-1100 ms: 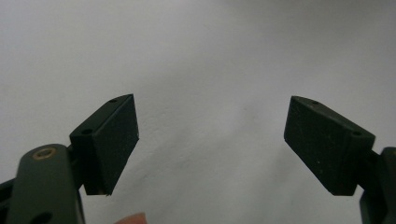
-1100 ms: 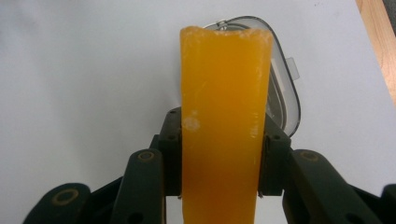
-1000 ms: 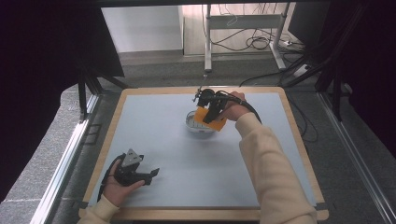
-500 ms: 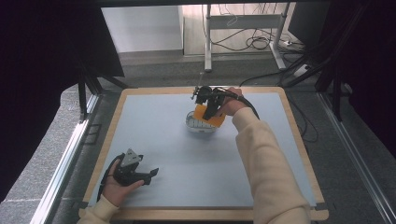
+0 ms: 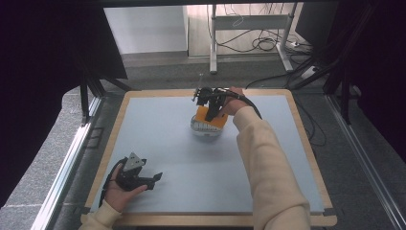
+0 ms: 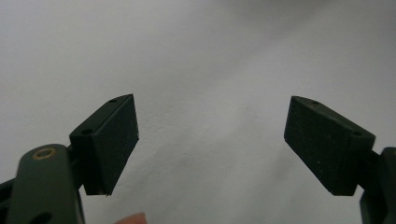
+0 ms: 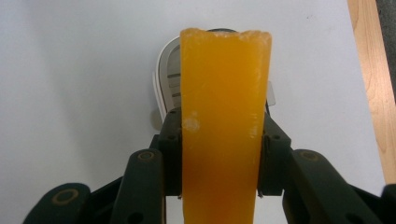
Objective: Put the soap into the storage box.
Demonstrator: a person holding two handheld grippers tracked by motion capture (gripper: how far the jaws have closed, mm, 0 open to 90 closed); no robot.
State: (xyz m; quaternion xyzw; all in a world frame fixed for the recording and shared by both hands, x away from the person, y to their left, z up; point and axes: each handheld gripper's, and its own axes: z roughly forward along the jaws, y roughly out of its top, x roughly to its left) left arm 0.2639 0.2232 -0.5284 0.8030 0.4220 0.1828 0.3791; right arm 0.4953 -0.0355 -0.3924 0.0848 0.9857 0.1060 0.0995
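Note:
An orange sponge block (image 7: pixel 223 121) is clamped between the jaws of my right gripper (image 7: pixel 223 158), which is shut on it. In the high view the right gripper (image 5: pixel 213 109) holds the sponge (image 5: pixel 210 118) just above a white round dish with grey stripes (image 5: pixel 201 128) in the middle of the far half of the table. Part of that dish (image 7: pixel 168 84) shows behind the sponge in the right gripper view. My left gripper (image 5: pixel 152 180) rests near the table's front left corner, its jaws open with nothing between them. Its fingers (image 6: pixel 109 142) stand wide apart over bare table.
The work surface is a pale blue-grey mat (image 5: pixel 158 143) on a wooden-edged table (image 5: pixel 306 143). Beyond the far edge stand a metal table leg (image 5: pixel 213 38) and cables on the floor (image 5: pixel 268 45). Dark frame struts flank both sides.
My right gripper with the orange sponge has shifted slightly across the dish. The left gripper has stayed where it was.

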